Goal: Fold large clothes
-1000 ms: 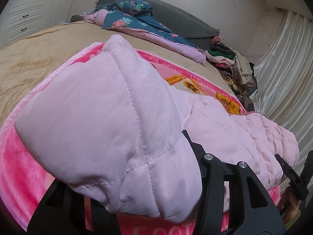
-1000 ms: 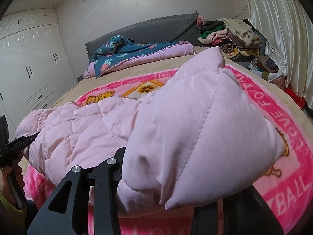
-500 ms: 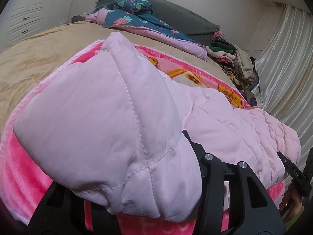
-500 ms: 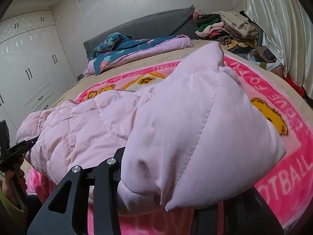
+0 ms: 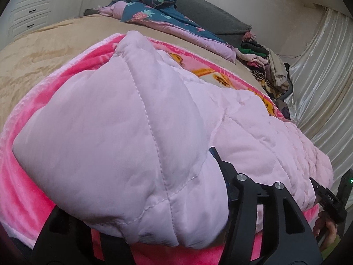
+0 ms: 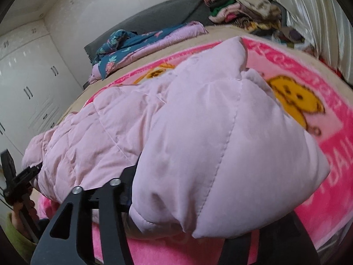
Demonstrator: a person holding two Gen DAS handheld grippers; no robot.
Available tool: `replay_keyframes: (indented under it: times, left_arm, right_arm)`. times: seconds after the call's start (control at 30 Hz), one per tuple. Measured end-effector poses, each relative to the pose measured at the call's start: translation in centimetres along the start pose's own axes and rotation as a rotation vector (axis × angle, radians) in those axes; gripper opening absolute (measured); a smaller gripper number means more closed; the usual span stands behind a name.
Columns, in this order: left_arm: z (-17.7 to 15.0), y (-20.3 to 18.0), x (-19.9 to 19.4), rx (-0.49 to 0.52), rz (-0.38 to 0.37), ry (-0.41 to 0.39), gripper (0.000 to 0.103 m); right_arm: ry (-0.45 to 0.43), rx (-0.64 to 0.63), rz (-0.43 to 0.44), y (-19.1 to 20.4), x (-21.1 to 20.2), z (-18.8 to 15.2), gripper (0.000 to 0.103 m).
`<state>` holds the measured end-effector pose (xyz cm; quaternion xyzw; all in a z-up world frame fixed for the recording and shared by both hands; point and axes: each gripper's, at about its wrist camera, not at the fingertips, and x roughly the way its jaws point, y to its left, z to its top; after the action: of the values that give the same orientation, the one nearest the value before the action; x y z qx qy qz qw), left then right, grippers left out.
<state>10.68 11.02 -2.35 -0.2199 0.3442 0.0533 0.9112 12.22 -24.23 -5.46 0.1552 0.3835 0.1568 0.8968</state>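
A pale pink quilted jacket lies across a bright pink cartoon blanket on the bed. One puffy folded end bulges between the jaws of my left gripper, which are opening; the pads are hidden under the fabric. In the right wrist view the jacket's other end fills my right gripper, whose jaws are also opening around it. Each view shows the other gripper at the jacket's far edge: the right one, the left one.
The tan bed cover spreads beyond the blanket. A floral quilt lies by the grey headboard. A pile of clothes sits at the far corner beside shiny curtains. White wardrobe doors line the other side.
Both grippers have sunk toward the blanket with the jacket ends. The visible finger of each has shifted outward, so both pairs of jaws stand wider than before.
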Motion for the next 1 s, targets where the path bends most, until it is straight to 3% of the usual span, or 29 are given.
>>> replay_keyframes:
  times: [0.13, 0.23, 0.47, 0.7, 1.0]
  left_arm:
    - [-0.4, 0.4, -0.1, -0.017, -0.001, 0.032, 0.062]
    - [-0.8, 0.8, -0.3, -0.035, 0.0, 0.056, 0.071]
    - [-1.8, 1.1, -2.0, -0.024, 0.024, 0.079, 0.093]
    - [-2.7, 0.6, -4.7, 0.007, 0.062, 0.06, 0.093]
    - [-2.2, -0.6, -8.5, 0.053, 0.082, -0.026, 0.093]
  right_arm:
    - [0.03, 0.035, 0.003, -0.8, 0.0, -0.9, 0.081]
    - [0.051, 0.049, -0.007, -1.1, -0.3, -1.2, 0.09]
    - [0.069, 0.014, -0.04, -1.0, -2.1, -2.4, 0.094]
    - [0.032, -0.027, -0.08, -0.2, -5.0, -3.2, 0.097]
    - [-0.076, -0.134, -0.09, 2.8, -9.5, -3.5, 0.099]
